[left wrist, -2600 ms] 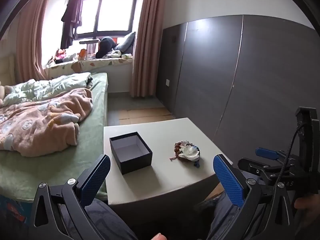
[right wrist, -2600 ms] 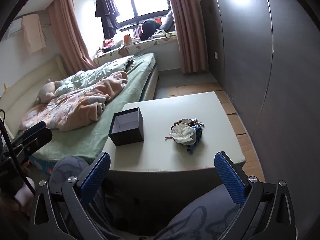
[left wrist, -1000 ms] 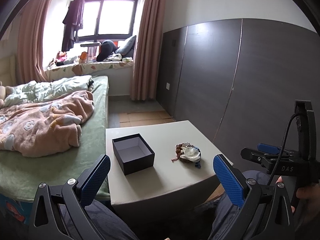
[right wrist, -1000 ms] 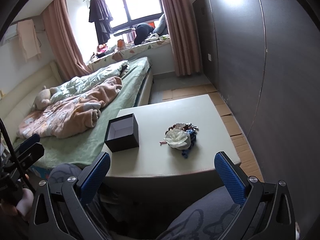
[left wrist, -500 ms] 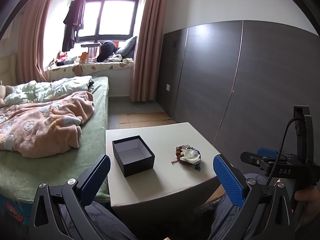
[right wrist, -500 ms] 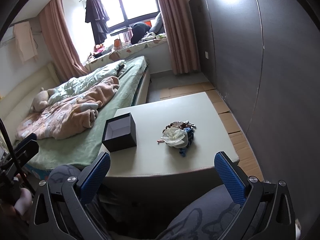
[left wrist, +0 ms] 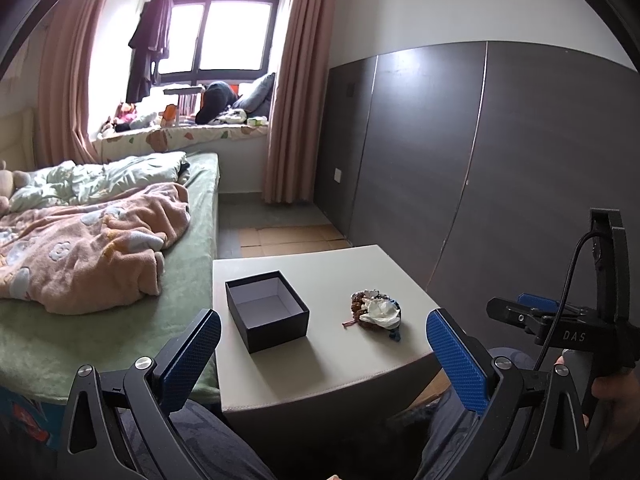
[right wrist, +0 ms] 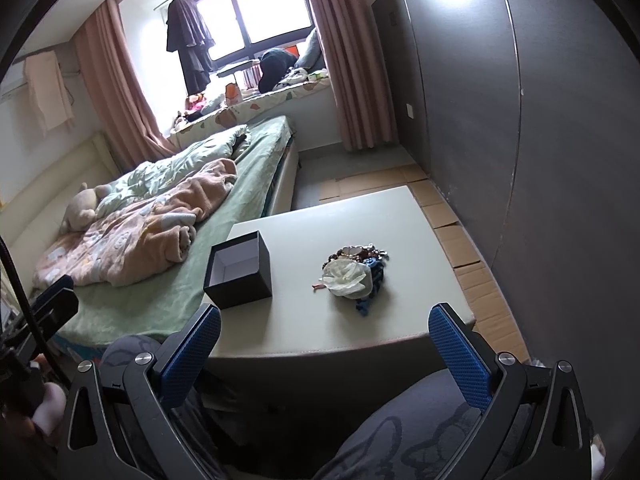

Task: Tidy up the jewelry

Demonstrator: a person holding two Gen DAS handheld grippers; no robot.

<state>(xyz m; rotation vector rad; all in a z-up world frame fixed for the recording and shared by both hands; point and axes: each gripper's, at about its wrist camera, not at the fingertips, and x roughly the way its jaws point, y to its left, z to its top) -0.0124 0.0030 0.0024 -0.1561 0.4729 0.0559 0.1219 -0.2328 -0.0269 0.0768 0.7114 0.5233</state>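
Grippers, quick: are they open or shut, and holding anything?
Left gripper: open, holding nothing.
Right gripper: open, holding nothing.

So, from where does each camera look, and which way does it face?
Left wrist: sits on the left gripper, facing the pale square table from its near edge; its open blue-padded fingers, the person's knees and the right gripper show.
Right wrist: sits on the right gripper, looking down at the table; open fingers and lap show.
Shared: open black square box, jewelry pile, bed.
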